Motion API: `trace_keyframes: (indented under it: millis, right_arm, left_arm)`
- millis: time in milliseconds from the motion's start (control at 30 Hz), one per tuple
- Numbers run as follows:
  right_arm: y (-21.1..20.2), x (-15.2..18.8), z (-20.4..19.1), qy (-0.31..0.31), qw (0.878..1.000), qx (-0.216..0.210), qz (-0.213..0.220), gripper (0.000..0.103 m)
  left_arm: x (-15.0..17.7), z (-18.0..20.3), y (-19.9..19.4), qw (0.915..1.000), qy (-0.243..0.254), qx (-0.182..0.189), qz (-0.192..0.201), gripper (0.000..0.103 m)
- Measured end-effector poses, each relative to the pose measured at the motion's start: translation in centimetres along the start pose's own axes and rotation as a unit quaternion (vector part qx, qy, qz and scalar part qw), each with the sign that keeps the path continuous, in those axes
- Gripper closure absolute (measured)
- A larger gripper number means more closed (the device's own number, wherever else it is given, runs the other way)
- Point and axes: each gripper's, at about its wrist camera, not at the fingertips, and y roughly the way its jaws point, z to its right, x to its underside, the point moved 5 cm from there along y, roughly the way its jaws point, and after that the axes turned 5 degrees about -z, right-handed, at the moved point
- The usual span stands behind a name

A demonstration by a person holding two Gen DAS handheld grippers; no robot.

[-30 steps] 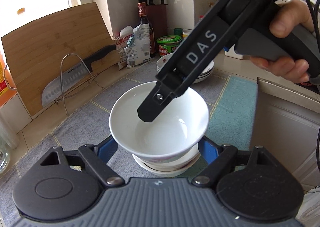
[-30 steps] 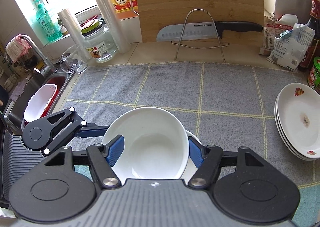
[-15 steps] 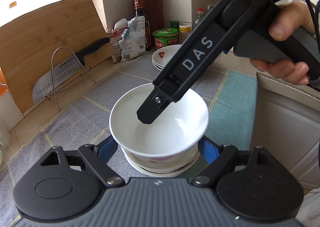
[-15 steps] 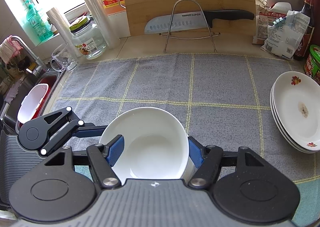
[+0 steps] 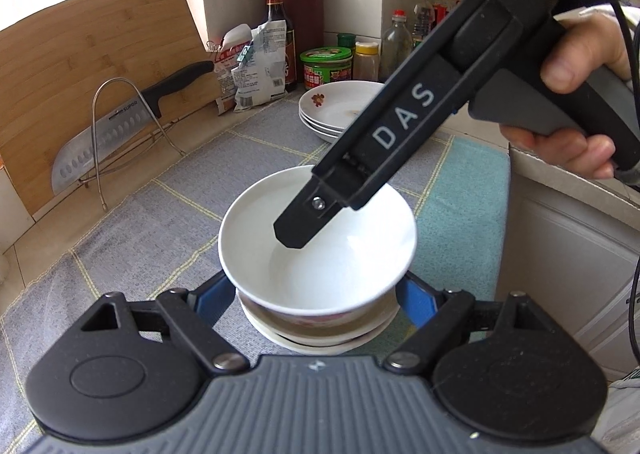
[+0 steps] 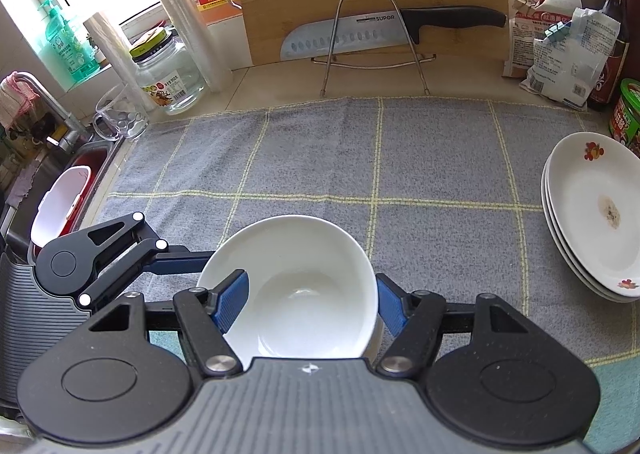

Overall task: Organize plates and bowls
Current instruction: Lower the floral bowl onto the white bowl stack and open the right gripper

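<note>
on the grey checked towel [image 5: 140, 238], near its front edge, stands a small stack of dishes [image 5: 320, 336]: a wide white plate at the bottom, and a bowl with a red pattern on its side above it. the plain white bowl [image 5: 340, 278] sits in the top of this stack. from your right wrist view it appears tilted, and whether it rests fully in the bowl beneath cannot be told.

your right gripper [image 6: 311, 282] reaches down from the right with your hand [image 5: 576, 94] on its handle. it is clamped on the white bowl. one blue pad lies inside the bowl against the wall and the other lies outside the rim on the opposite side.

your left gripper [image 5: 316, 290] straddles the same bowl from the near side. its jaws are spread, with one blue pad [image 5: 212, 298] at each flank just under the rim. the rim hides the pad faces, so it cannot be told whether they press on the bowl, on the dish below, or on neither.

well apart, at the far right corner of the towel, lies a pile of three white flowered plates [image 5: 340, 110]. the top plate carries a brown stain. behind the towel a bamboo cutting board [image 5: 80, 54] leans on the wall, and a wide knife [image 5: 100, 142] rests on a wire stand in front of it.
</note>
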Motion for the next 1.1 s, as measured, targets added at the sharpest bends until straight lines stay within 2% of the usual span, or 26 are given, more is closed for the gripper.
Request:
trace_keyframes:
  millis: [1100]
  right_arm:
    - [0.49,0.23,0.04,0.003,1.000,0.004,-0.005,0.029]
  left_arm:
    - [0.18,0.07,0.36,0.9998,-0.007,0.018,-0.005,0.013]
